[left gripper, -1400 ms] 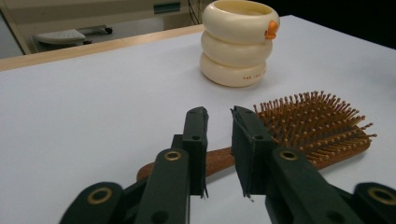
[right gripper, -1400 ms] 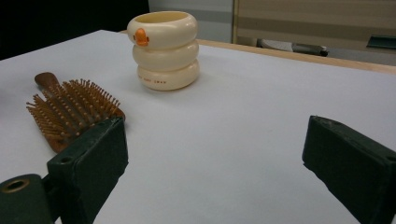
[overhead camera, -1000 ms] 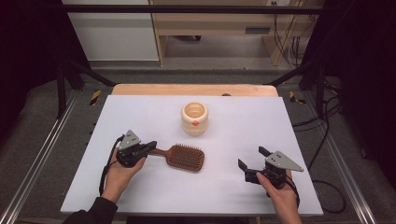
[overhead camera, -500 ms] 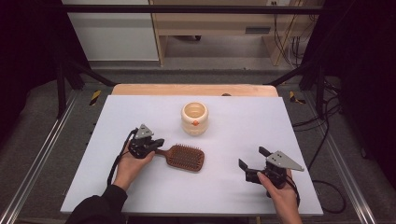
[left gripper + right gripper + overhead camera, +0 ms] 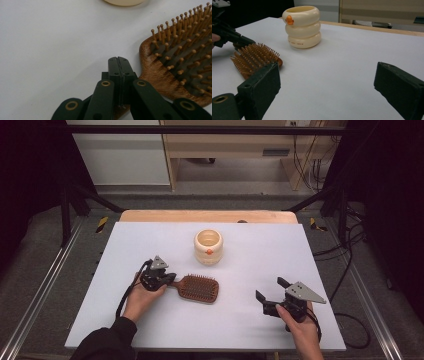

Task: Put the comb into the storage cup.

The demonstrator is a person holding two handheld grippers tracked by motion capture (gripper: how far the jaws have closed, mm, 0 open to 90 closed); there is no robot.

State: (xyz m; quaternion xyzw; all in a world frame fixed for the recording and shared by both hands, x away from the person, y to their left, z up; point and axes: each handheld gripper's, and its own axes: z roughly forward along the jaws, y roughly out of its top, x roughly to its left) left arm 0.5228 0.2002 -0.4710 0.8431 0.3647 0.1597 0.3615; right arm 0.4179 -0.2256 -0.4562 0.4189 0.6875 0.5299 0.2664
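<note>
High view: the left tool (image 5: 167,280) is seen clenched on the handle of the wooden hairbrush (image 5: 199,288), which lies bristles-up on the white bench (image 5: 310,255). The right tool (image 5: 270,290) is held released, well apart. A cream ringed cup (image 5: 208,246) stands beyond the brush.

Grey floor (image 5: 240,185), wooden shelf unit (image 5: 235,145) behind — dark surrounds.

A flat white tabletop (image 5: 310,255), backed by a pale wooden edge strip (image 5: 207,216), carries a cream ribbed pot with an orange spot (image 5: 208,246). A brown wooden bristle-up hairbrush (image 5: 198,288) lies near the pot, on the person's side.
</note>
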